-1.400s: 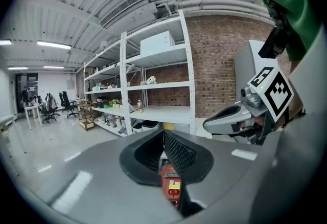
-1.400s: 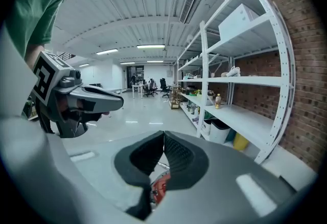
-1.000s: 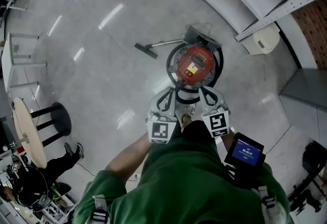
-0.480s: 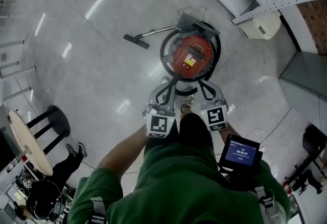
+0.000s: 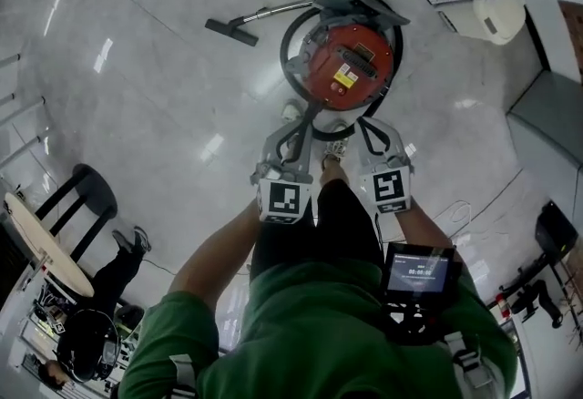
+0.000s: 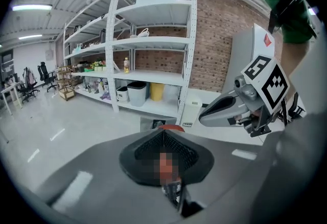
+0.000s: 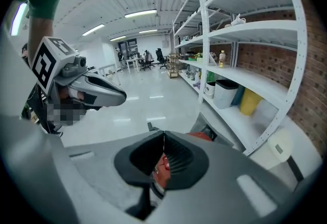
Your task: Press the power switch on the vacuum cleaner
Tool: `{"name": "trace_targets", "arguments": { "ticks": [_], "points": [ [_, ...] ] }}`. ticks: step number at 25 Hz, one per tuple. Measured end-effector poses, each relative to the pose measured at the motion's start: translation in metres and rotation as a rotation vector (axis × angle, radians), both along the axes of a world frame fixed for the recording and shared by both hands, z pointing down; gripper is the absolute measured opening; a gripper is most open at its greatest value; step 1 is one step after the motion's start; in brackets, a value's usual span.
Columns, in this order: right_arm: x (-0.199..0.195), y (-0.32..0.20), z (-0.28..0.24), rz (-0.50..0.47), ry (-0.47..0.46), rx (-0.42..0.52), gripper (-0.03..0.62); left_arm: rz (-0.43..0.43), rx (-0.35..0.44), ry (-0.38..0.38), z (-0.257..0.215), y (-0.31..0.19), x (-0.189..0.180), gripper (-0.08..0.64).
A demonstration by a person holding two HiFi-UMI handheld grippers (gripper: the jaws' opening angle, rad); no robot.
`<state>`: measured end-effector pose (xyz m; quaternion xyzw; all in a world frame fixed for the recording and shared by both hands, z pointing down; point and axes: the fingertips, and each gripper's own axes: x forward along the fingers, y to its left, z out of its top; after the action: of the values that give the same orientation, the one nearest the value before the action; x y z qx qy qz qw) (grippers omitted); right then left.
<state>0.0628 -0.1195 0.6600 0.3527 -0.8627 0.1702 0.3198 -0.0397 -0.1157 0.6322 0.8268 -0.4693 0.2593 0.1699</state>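
Approach step: left gripper (image 6: 162, 134) and right gripper (image 7: 163, 137), both pressed together, hover short of the red vacuum cleaner (image 5: 344, 69) (switch unclear); one must reach down

Green shirt (image 5: 319, 333); grey left gripper (image 5: 293, 135) and right gripper (image 5: 367, 135).

The vacuum cleaner (image 5: 349, 65) sits higher in the head view than a second ago, toward 12 o'clock, and looks larger. The left hand-held gripper (image 5: 293, 135) and right hand-held gripper (image 5: 363, 126) stand higher too, nearer its red lid. The stool (image 5: 86, 192) and round table (image 5: 41, 247) now lie lower, toward 8 o'clock.
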Motion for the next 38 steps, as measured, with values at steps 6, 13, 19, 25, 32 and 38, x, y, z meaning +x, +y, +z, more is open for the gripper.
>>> {"name": "trace_targets", "arguments": {
  "ticks": [6, 13, 19, 25, 32, 38],
  "points": [
    [-0.003, -0.001, 0.039, -0.010, 0.004, -0.021, 0.003, -0.007, -0.030, 0.012, 0.035, -0.001, -0.001, 0.008],
    [-0.001, 0.002, 0.095, -0.005, 0.009, -0.091, 0.005, -0.011, -0.064, 0.003, 0.081, -0.003, -0.004, 0.008],
    [-0.002, 0.003, 0.132, -0.061, 0.039, -0.108, 0.005, -0.002, -0.108, -0.001, 0.123, 0.000, -0.005, 0.008],
    [-0.004, -0.001, 0.161, -0.092, 0.071, -0.124, 0.005, 0.014, -0.131, 0.007, 0.145, 0.001, 0.000, 0.008],
    [-0.003, 0.001, 0.201, -0.104, 0.097, -0.161, 0.005, 0.019, -0.149, -0.008, 0.172, 0.002, -0.002, 0.008],
    [-0.007, -0.001, 0.213, -0.104, 0.106, -0.170, 0.006, 0.025, -0.172, -0.004, 0.187, 0.005, 0.001, 0.008]
  ]
}}
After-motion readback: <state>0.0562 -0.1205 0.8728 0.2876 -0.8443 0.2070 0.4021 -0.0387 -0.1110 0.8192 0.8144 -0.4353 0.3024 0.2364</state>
